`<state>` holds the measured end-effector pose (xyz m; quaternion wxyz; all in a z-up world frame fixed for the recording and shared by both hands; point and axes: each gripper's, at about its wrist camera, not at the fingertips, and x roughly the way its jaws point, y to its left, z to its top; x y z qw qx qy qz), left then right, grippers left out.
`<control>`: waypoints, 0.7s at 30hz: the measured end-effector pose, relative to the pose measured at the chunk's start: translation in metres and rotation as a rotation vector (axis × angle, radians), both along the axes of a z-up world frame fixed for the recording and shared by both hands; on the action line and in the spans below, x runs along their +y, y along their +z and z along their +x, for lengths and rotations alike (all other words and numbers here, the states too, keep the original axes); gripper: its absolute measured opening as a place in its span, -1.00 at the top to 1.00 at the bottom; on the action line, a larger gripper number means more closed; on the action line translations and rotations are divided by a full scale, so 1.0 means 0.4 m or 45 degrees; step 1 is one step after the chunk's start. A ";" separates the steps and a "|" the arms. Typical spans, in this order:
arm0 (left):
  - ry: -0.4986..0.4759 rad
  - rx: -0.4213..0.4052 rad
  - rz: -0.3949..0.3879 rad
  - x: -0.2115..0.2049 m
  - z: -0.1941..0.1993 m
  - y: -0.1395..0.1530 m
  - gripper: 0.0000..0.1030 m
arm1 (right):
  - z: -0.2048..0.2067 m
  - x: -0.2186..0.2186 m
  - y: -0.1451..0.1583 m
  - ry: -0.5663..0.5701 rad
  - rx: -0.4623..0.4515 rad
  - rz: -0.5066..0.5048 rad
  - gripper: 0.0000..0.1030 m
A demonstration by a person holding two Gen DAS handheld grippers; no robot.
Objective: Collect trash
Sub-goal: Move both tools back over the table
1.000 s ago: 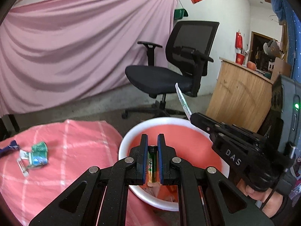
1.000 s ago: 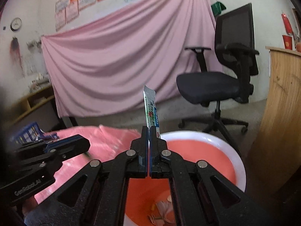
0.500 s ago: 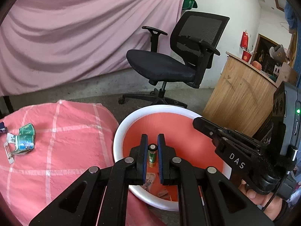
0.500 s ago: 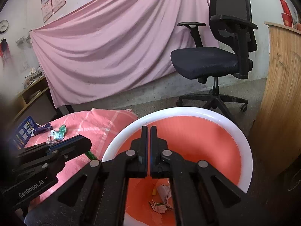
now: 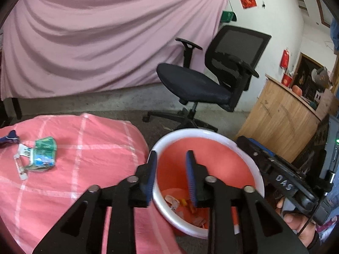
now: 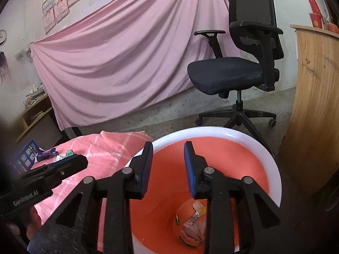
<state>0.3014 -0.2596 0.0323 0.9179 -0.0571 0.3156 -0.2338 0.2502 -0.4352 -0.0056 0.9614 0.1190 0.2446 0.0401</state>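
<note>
A red bin with a white rim (image 5: 211, 134) (image 6: 211, 131) stands on the floor beside the pink checked cloth (image 5: 84, 148). My left gripper (image 5: 171, 158) hovers over the bin's near-left rim, its jaws opening with nothing between them. My right gripper (image 6: 168, 150) hangs above the bin, jaws opening and empty too. At the bin's bottom lie a green battery (image 6: 176, 219), a thin sachet (image 6: 191, 219) and crumpled wrappers (image 6: 192, 232). A crushed green and blue carton (image 5: 43, 154) and a small tube (image 5: 20, 167) lie on the cloth at the left.
A black office chair (image 5: 201, 82) stands behind the bin. A wooden counter (image 5: 279, 118) is close on the right. A pink sheet (image 5: 106, 38) drapes the back wall. A blue wrapper (image 5: 9, 137) lies at the cloth's far left edge. A hand (image 5: 296, 222) holds the right gripper.
Both grippers have let go: the battery left the left jaws and the sachet left the right jaws, and both now lie in the bin. The left gripper shifted left toward the rim.
</note>
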 end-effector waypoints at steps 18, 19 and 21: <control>0.482 -0.422 -0.057 0.313 -0.109 0.141 -0.97 | -0.066 0.157 0.155 0.007 -0.509 0.016 -1.00; 0.494 -0.435 -0.047 0.326 -0.114 0.141 -0.97 | -0.067 0.175 0.161 0.021 -0.539 0.012 -1.00; 0.535 -0.477 -0.019 0.357 -0.130 0.145 -0.97 | -0.072 0.201 0.170 0.039 -0.584 0.001 -1.00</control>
